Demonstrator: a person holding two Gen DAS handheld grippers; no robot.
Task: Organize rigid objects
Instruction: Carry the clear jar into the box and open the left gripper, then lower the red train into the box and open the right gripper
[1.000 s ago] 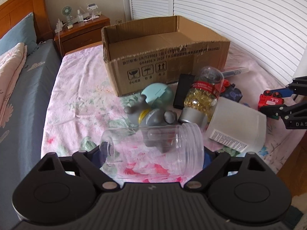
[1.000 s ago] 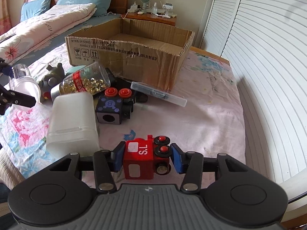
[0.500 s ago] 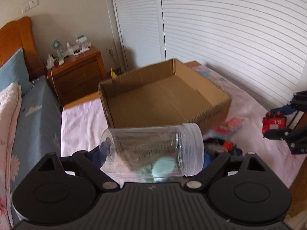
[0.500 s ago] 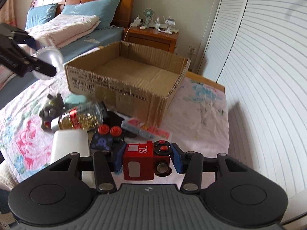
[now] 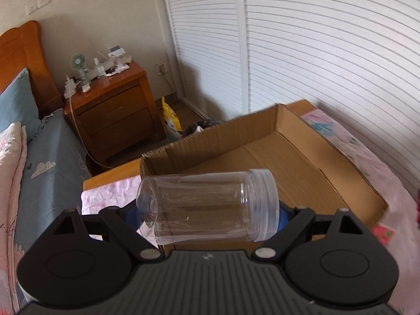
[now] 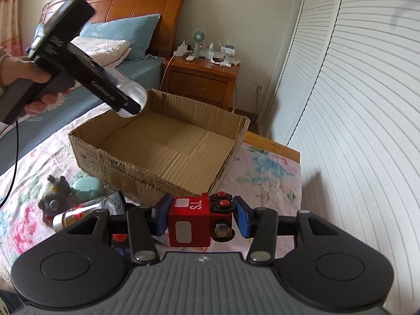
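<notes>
**Hand-held grippers carry a jar and a toy train toward the box**

The left hand-held gripper (image 5: 207,211) is closed across a clear plastic jar (image 5: 207,206), held sideways at lower centre of its view, base to the left and threaded mouth to the right, above the near wall of the cardboard box (image 5: 262,162). The jar looks light, stiff and smooth, so it may slip or turn between the blue pads; the hold across its two ends seems sound. The right hand-held gripper (image 6: 200,219) clamps a red toy train (image 6: 197,220) by its ends at lower centre, short of the box (image 6: 162,168) and above the flowered bed sheet (image 6: 267,181). The train appears blocky and hard, easy to hold by flat faces, though its wheels could roll against a pad.

At lower left of the right view lie a grey toy figure (image 6: 53,197), a pale green case (image 6: 86,187) and a capsule bottle (image 6: 84,211), all near the box front. The box floor is bare; only its front wall stands in the train's way.
</notes>
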